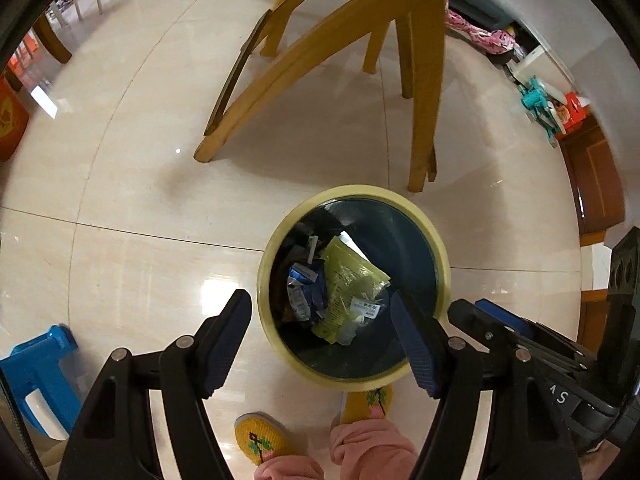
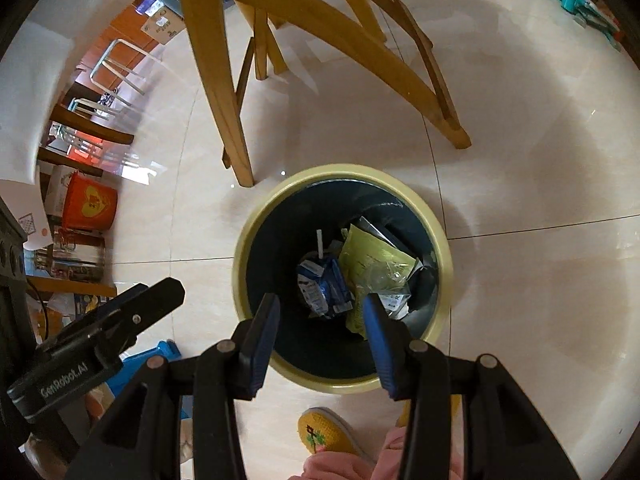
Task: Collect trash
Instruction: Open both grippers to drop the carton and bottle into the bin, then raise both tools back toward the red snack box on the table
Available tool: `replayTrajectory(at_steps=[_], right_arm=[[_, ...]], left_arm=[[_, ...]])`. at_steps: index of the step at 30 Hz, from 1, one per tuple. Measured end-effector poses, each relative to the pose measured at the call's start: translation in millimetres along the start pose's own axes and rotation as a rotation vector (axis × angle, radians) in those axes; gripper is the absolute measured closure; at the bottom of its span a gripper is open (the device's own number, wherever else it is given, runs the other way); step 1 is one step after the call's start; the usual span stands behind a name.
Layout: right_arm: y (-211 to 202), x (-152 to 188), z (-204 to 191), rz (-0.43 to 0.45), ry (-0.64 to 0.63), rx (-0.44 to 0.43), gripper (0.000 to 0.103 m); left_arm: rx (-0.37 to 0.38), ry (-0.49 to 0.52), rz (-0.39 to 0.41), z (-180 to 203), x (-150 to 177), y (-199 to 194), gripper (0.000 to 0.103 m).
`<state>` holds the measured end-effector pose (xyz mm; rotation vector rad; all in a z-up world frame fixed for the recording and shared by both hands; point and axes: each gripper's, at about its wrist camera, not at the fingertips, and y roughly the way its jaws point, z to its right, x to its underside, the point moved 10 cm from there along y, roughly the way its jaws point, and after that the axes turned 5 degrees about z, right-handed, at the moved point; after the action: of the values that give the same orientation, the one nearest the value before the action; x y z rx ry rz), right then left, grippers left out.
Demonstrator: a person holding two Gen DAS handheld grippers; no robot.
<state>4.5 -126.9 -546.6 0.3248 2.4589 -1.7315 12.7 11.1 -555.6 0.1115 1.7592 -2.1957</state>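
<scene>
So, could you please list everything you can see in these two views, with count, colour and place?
trash bin: one, yellow rim, dark inside, on the floor below both grippers
snack wrapper: one, yellow-green, inside the bin
drink carton: one, blue and white, crushed, white straw, inside the bin beside the wrapper
wooden furniture legs: several, tan, behind the bin
plastic stool: one, blue, on the floor to the person's left
bucket: one, orange, far left by the clutter
floor: cream tiles, glossy
slippers: two, yellow knitted, at the bin's near side
trouser legs: pink, bottom edge
left gripper: black, blue pads, open, empty
right gripper: black, blue pads, open, empty
</scene>
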Motion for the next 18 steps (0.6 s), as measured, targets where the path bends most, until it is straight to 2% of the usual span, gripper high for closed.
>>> replayTrajectory(at_steps=[7,18], right_arm=[[-44,-10,-21,0.026,-0.009,-0.005,0.059],[-158,-29,-66,0.078,-0.023,-0.010,0.059]], left_arm=[[0.000,0.017,0.022,13,-15,-58,0.033],[0.011,0.057,0.064,40,-45,-182,0.033]])
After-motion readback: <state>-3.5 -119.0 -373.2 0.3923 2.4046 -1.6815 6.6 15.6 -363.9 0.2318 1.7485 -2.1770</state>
